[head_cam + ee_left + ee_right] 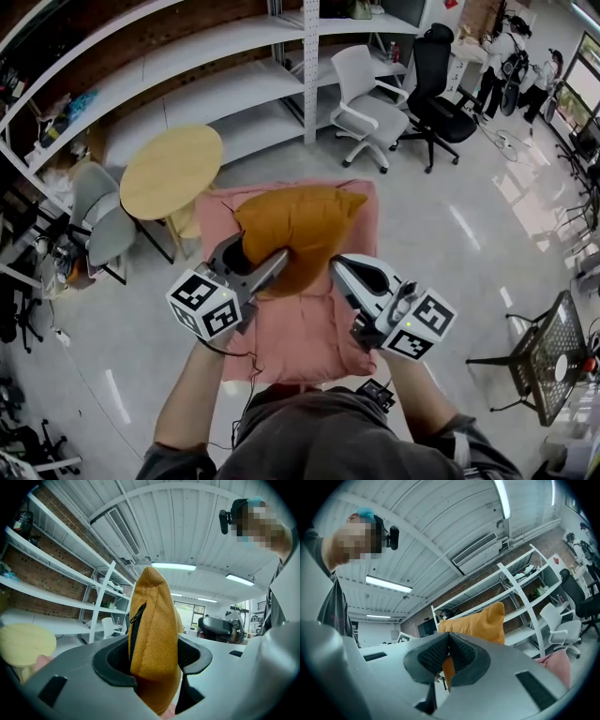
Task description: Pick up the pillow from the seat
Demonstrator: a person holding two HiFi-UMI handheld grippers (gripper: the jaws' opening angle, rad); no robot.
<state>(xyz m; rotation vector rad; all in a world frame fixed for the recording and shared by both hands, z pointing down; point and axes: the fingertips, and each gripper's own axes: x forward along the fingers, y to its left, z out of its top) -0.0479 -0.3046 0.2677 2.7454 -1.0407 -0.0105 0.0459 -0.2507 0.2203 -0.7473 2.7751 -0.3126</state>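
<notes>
Pillow [298, 228]: mustard-orange, plump, zippered edge.

Left gripper [249, 259]: light grey moulded shell with black ribbed pads [117, 654] set into the jaw tips. A dark rectangular slot [52, 690] is recessed behind them. A marker cube [204, 305] sits at its rear, white with black square patterns, and a thin black cable [223, 352] trails behind it.

Right gripper [339, 267]: same grey shell, with a matching rear cube [419, 325].

Dark grey sleeves [174, 457] are behind both grippers.

Pillow [298, 230] over seat [309, 330], left gripper [262, 258] at its left, right gripper [337, 266] at its right, round table [172, 172] behind-left
</notes>
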